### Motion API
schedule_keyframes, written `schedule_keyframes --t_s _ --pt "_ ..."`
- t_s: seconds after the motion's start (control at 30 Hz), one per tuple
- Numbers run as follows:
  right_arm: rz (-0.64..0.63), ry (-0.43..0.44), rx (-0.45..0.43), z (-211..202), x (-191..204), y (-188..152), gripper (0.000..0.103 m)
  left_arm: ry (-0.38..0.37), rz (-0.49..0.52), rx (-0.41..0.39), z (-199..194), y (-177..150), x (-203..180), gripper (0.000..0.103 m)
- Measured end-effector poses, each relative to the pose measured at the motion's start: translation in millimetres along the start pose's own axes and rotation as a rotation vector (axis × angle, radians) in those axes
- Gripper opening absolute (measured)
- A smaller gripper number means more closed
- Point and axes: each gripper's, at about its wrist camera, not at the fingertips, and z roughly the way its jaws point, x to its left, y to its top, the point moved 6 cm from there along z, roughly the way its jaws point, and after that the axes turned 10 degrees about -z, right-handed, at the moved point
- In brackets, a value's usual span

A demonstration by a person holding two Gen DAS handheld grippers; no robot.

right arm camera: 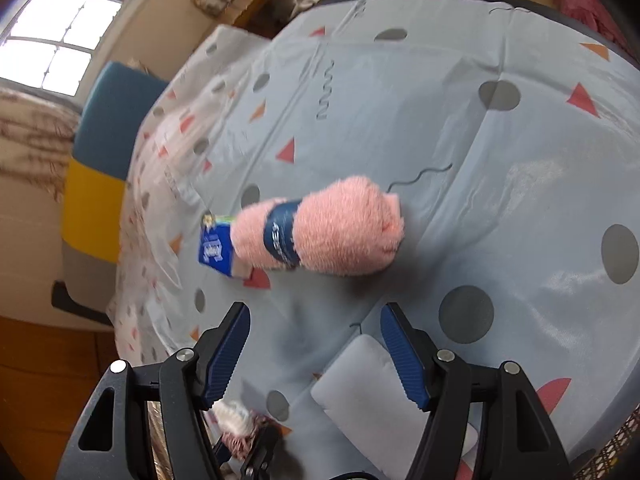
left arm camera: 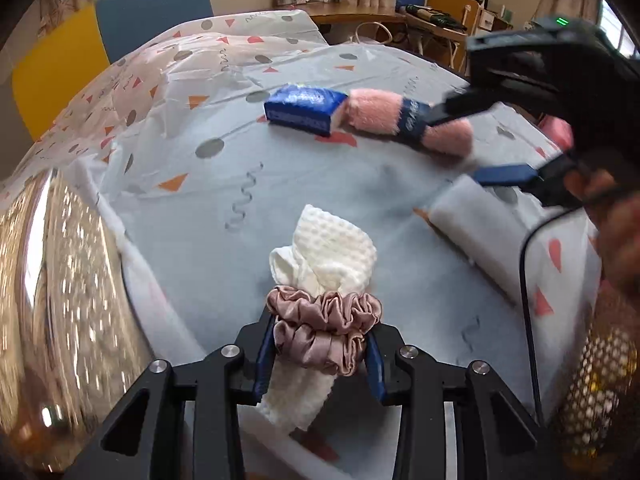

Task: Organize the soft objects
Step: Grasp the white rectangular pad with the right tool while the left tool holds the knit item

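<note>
My left gripper (left arm camera: pixel 320 340) is shut on a dusty-pink satin scrunchie (left arm camera: pixel 324 328) wrapped around a white waffle cloth (left arm camera: pixel 328 252); the bundle hangs just above the tablecloth. A fluffy pink roll with a navy band (right arm camera: pixel 332 228) lies on the table against a blue tissue pack (right arm camera: pixel 216 250). My right gripper (right arm camera: pixel 316 312) hovers open short of the roll with nothing between its fingers; in the left wrist view the right gripper (left arm camera: pixel 456 146) reaches in from the right. A folded white cloth (right arm camera: pixel 360 392) lies under it.
A pale blue tablecloth with dots and triangles (left arm camera: pixel 200 200) covers the table. A shiny metallic surface (left arm camera: pixel 52 300) fills the left, a woven basket (left arm camera: pixel 592 400) sits at the lower right. Blue and yellow chair backs (left arm camera: pixel 152 8) stand behind the table.
</note>
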Motion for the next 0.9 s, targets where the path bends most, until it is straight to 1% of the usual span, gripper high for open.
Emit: schedule_keyframes --t_s 0.07,0.13,0.33,0.4,0.47,0.53,0.63,0.67,0.77,0.87,0.9 --pt "-0.022 -0.018 0.046 8 2 -5 0.069 0.003 0.002 0.014 -2 -14 2 0.039" --pt "-0.059 -0.047 0.08 14 5 -10 0.069 0.016 0.004 -0.005 -6 -23 4 0.039" --pt "-0.164 -0.134 0.094 16 14 -17 0.069 0.001 -0.032 -0.026 -8 -32 10 0.041" --pt "-0.21 -0.172 0.124 16 18 -21 0.069 0.001 -0.032 -0.029 -8 -33 12 0.041" --pt "-0.293 -0.207 0.177 16 26 -26 0.069 -0.012 -0.047 -0.023 -9 -33 15 0.042" --pt "-0.413 -0.25 0.23 12 37 -33 0.069 -0.021 -0.062 -0.025 -9 -34 17 0.043" --pt "-0.594 -0.32 0.307 6 47 -46 0.074 -0.029 -0.073 -0.031 -9 -34 18 0.043" --pt "-0.633 -0.334 0.322 4 48 -50 0.075 -0.031 -0.078 -0.033 -9 -35 19 0.043" --pt "-0.724 -0.399 0.386 4 46 -64 0.077 -0.038 -0.089 -0.039 -10 -35 20 0.043" --pt "-0.753 -0.412 0.454 14 41 -77 0.077 -0.042 -0.098 -0.04 -12 -36 21 0.043" --pt "-0.779 -0.448 0.46 18 39 -80 0.079 -0.042 -0.099 -0.04 -12 -36 22 0.043"
